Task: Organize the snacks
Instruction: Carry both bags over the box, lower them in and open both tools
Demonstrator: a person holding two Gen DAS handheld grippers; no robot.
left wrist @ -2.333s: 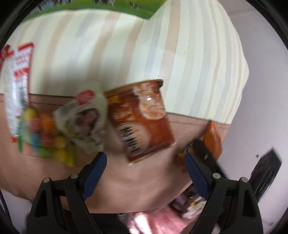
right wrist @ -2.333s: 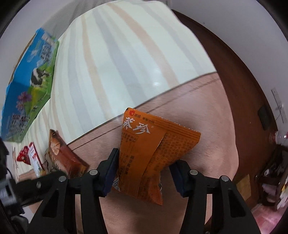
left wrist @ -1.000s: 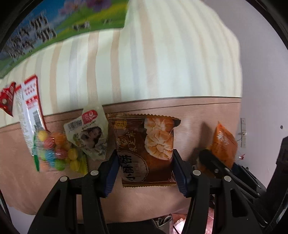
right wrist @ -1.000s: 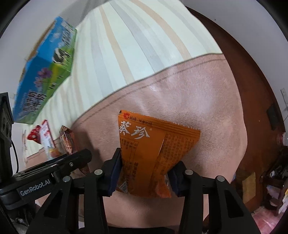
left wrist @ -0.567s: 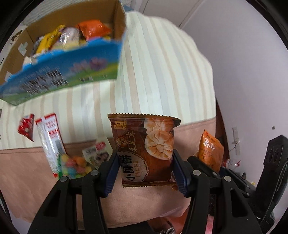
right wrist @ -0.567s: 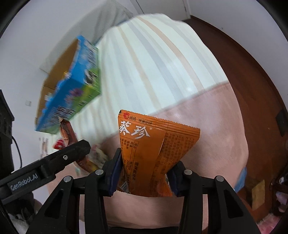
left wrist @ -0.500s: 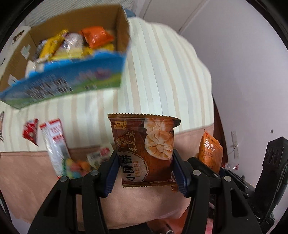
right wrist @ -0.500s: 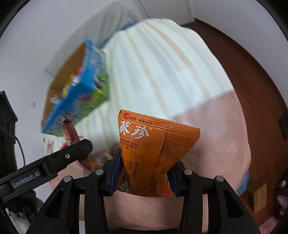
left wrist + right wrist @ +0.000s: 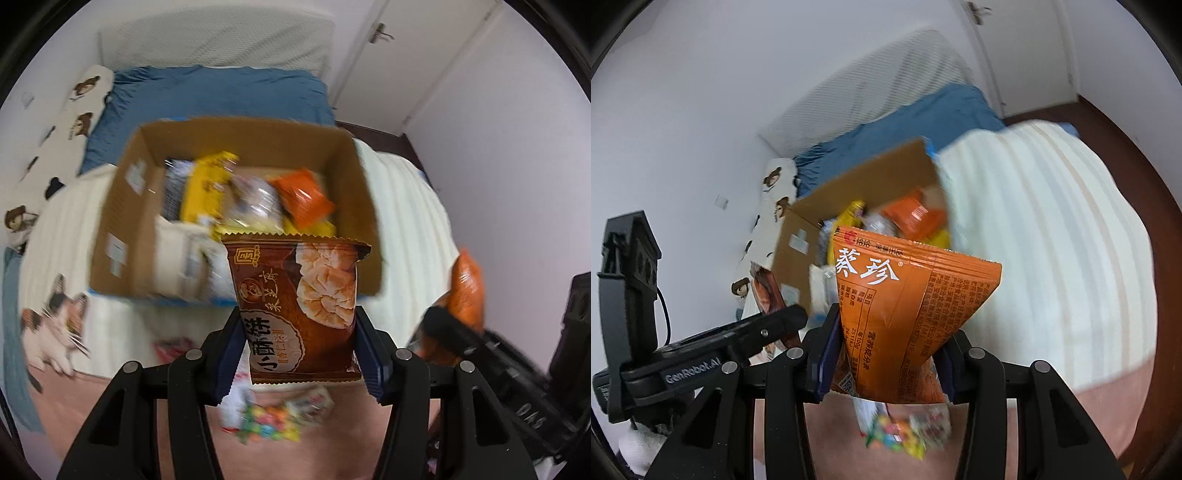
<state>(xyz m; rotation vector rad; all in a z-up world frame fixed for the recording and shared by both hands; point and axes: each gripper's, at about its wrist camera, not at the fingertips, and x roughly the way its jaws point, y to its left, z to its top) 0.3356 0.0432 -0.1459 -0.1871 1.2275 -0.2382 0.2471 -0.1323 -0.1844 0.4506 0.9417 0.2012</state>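
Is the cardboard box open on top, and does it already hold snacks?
Open. The cardboard box shows no lid or raised flaps, and yellow and orange packets already lie inside.

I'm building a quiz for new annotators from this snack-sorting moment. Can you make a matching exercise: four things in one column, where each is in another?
Things:
1. brown biscuit packet
2. orange snack packet
3. yellow packet
4. colourful candy bag

Places:
A. lying inside the cardboard box
B. clamped in the right gripper
C. lying on the pink blanket
D. clamped in the left gripper

Pairs: 1-D, 2-B, 3-A, 4-C
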